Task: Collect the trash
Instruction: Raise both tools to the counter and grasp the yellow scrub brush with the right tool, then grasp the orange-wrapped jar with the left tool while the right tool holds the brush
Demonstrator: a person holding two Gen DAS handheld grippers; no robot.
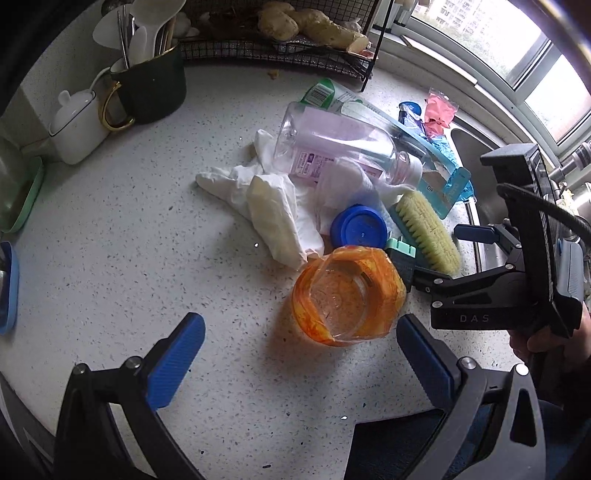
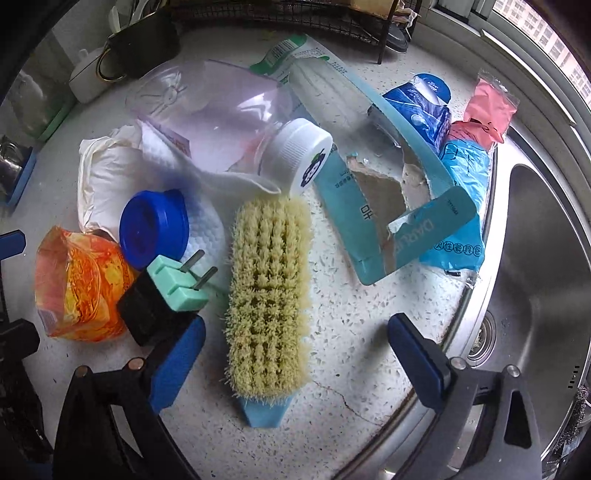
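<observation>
Trash lies in a pile on the speckled counter. An orange plastic wrapper [image 1: 347, 295] [image 2: 79, 284] sits just beyond my left gripper [image 1: 299, 350], which is open and empty. A clear bottle with a white cap [image 1: 340, 147] [image 2: 229, 110], crumpled tissues [image 1: 273, 210] [image 2: 110, 173], a blue lid [image 1: 360, 227] [image 2: 153, 227] and torn teal packaging [image 2: 391, 206] lie behind. My right gripper [image 2: 295, 354] is open and straddles a bristle brush [image 2: 267, 291] [image 1: 426, 229]. A black and green plug [image 2: 162, 299] lies by its left finger.
A steel sink [image 2: 535, 258] lies to the right. A dark mug with utensils [image 1: 147, 81], a white jar [image 1: 75, 125] and a wire rack of ginger [image 1: 295, 33] stand at the back. Blue and pink packets [image 2: 461, 125] lie near the sink edge.
</observation>
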